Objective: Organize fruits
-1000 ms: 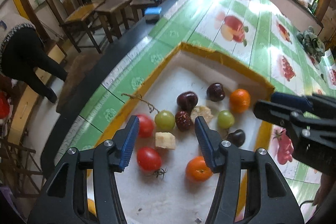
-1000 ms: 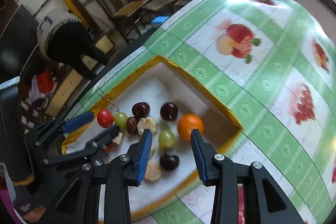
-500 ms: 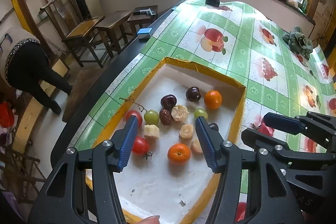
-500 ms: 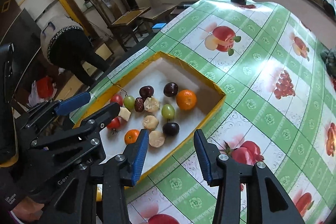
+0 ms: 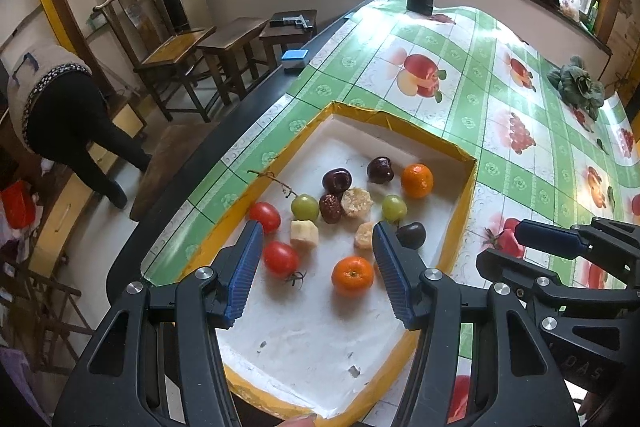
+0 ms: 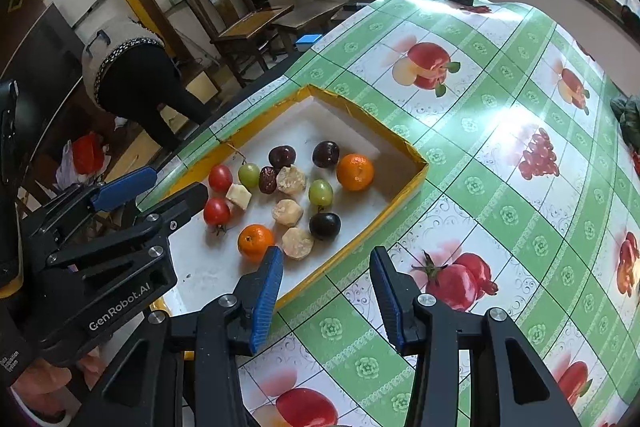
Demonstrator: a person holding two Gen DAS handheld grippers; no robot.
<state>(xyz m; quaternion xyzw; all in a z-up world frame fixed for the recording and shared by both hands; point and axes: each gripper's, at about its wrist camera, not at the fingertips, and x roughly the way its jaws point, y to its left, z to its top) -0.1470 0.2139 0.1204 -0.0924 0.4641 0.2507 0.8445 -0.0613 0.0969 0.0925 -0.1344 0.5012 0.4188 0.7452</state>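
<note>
Both the left gripper (image 5: 316,259) and the right gripper (image 6: 326,277) have drawn back and up from the yellow-rimmed tray (image 5: 466,195), jaws parted and empty, while the fruits (image 5: 352,275) remain loose on the tray floor, unmoved.

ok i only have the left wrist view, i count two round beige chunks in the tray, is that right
Observer: No, three. The right wrist view shows a third round beige chunk beside the nearer small orange; a finger of the left hand-held gripper hides it from you.
Operator: and is the right one holding anything
Observer: No. The right hand-held gripper is open and empty, over the green fruit-print tablecloth at the edge of the yellow-rimmed white tray.
</note>
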